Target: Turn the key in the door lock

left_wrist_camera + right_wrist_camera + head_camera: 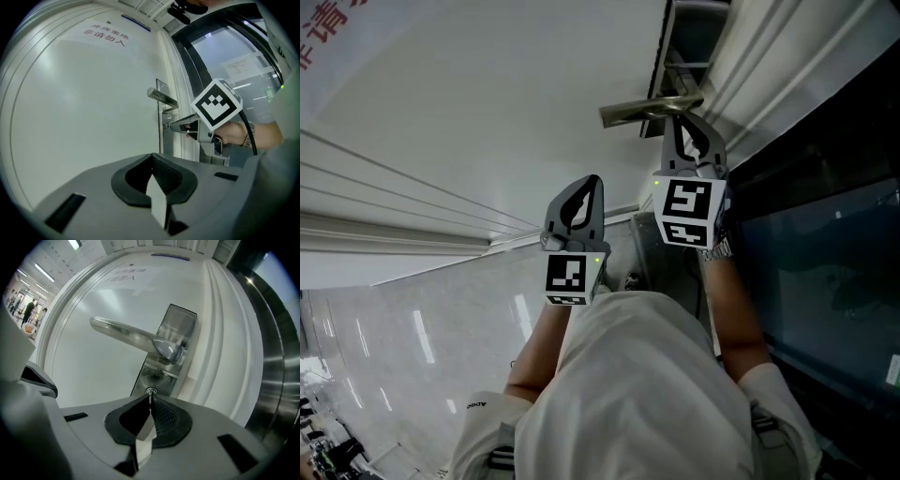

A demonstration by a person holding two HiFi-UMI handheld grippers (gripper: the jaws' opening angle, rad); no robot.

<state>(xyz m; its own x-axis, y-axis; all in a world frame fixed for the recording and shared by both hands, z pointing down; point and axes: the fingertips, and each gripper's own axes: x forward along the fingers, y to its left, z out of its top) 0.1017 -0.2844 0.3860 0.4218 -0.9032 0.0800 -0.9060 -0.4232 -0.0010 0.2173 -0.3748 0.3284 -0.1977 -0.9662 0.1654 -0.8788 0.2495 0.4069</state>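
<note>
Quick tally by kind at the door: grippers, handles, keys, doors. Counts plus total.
Grippers: 2 (left gripper, right gripper)
Door handle: 1
Key: 1, in the lock
Door: 1
Total: 5

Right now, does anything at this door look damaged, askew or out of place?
Nothing stands out. The handle and lock plate look intact; the right gripper is shut on the key in that plate, the left gripper shut and empty.

The white door (93, 376) carries a metal lock plate (177, 324) with a lever handle (126, 336) above the lock cylinder (150, 391).
</note>
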